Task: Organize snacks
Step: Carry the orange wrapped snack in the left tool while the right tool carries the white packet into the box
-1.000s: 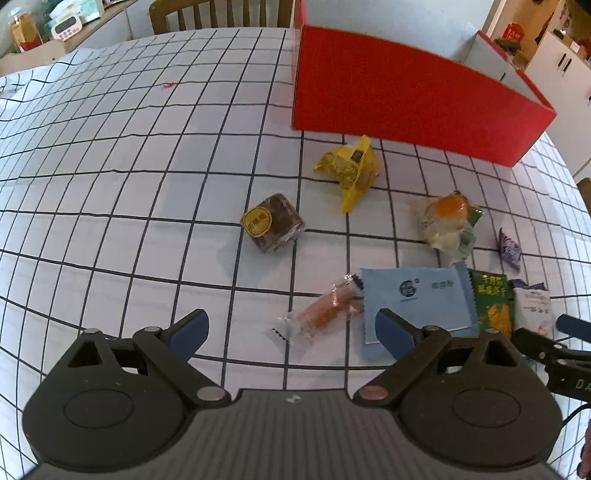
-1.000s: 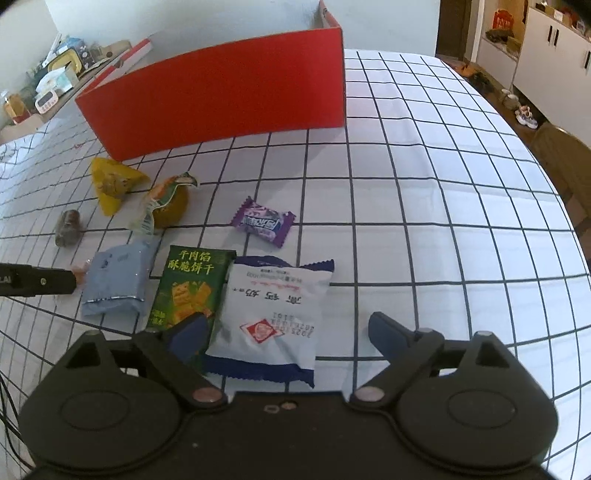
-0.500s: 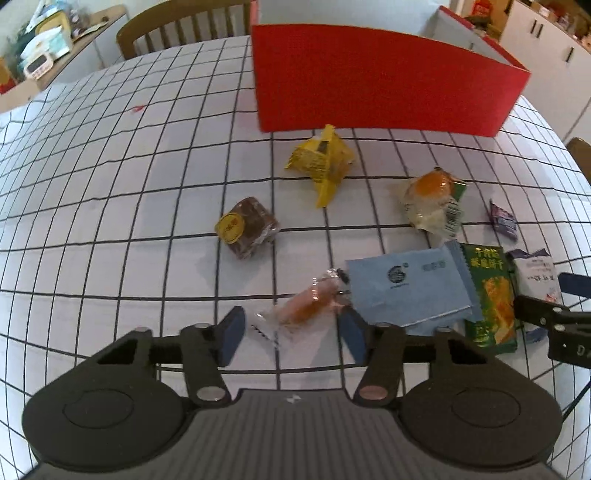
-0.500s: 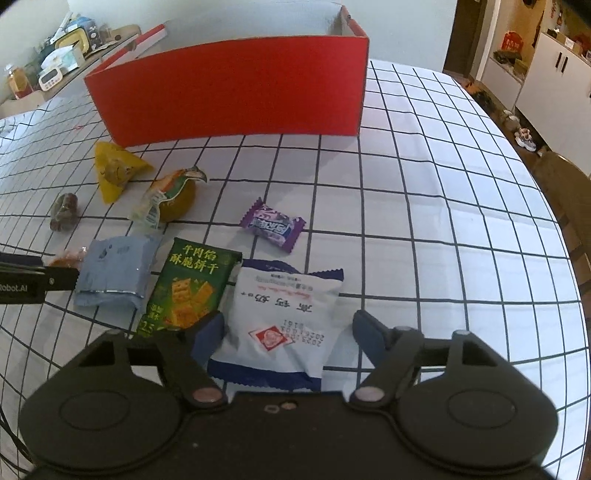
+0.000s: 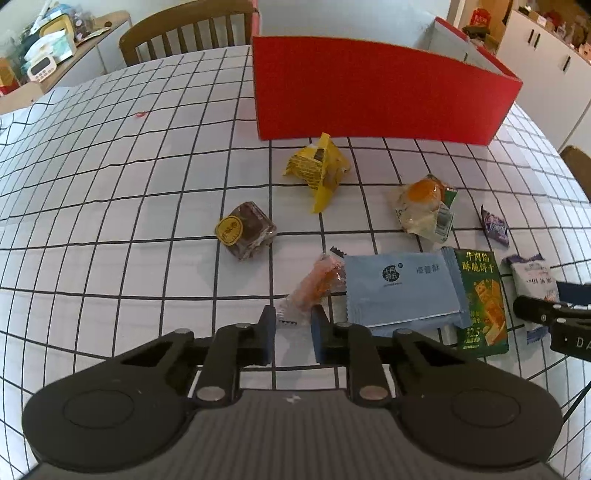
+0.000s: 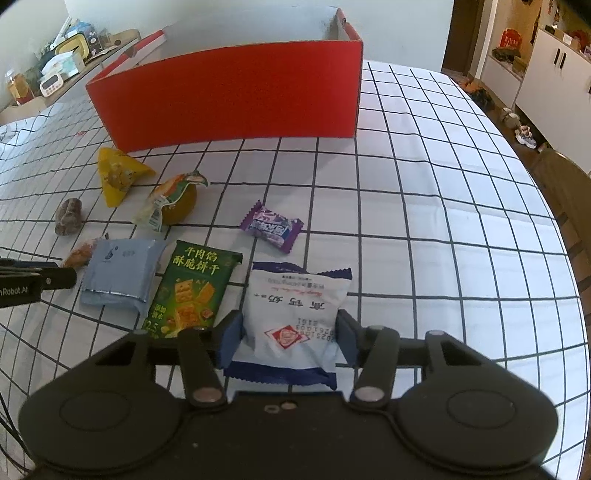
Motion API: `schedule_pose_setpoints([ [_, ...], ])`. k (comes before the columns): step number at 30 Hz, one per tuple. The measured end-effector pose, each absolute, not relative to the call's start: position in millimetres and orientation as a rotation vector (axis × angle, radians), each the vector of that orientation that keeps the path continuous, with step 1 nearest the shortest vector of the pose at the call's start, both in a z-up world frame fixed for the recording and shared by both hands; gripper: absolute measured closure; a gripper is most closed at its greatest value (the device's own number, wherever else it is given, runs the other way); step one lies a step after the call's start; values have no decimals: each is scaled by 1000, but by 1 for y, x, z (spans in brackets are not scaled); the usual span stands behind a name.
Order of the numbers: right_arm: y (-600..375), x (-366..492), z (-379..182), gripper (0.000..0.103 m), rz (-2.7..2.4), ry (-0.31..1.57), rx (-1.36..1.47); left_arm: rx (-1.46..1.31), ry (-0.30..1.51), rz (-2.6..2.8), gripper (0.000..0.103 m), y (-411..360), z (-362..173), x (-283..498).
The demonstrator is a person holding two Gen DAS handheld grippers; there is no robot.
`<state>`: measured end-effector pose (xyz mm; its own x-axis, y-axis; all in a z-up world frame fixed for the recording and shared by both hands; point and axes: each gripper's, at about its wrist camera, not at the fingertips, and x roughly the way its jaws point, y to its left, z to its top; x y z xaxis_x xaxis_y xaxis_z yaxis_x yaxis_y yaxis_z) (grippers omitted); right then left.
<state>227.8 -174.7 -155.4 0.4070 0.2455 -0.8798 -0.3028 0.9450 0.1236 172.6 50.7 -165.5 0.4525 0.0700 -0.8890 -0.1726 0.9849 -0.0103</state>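
Snacks lie on a grid tablecloth in front of a red box (image 5: pixel 376 96), which also shows in the right wrist view (image 6: pixel 236 92). My left gripper (image 5: pixel 293 325) is shut on the end of an orange sausage snack (image 5: pixel 314 284). My right gripper (image 6: pixel 290 339) is shut on a white and blue snack bag (image 6: pixel 293 314). Next to it lie a green biscuit pack (image 6: pixel 192 291), a light blue packet (image 6: pixel 118 273) and a purple candy (image 6: pixel 271 227).
A brown cake (image 5: pixel 245 229), a yellow triangular pack (image 5: pixel 319 170) and an orange egg-yolk pastry (image 5: pixel 424 206) lie between the grippers and the box. A wooden chair (image 5: pixel 184 33) stands behind the table. White cabinets (image 6: pixel 546 74) stand on the right.
Both grippers have moved forward and closed: the left onto the orange sausage snack's end, the right onto the white and blue bag.
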Motion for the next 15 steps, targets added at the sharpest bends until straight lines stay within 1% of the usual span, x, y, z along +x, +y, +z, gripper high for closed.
schedule_pose_setpoints([
  [7, -183, 223, -143, 51, 359, 1087, -16, -150, 1080, 171, 85, 54, -158, 164],
  [15, -189, 221, -120, 51, 395, 1054, 20, -190, 1044, 171, 86, 53, -137, 153],
])
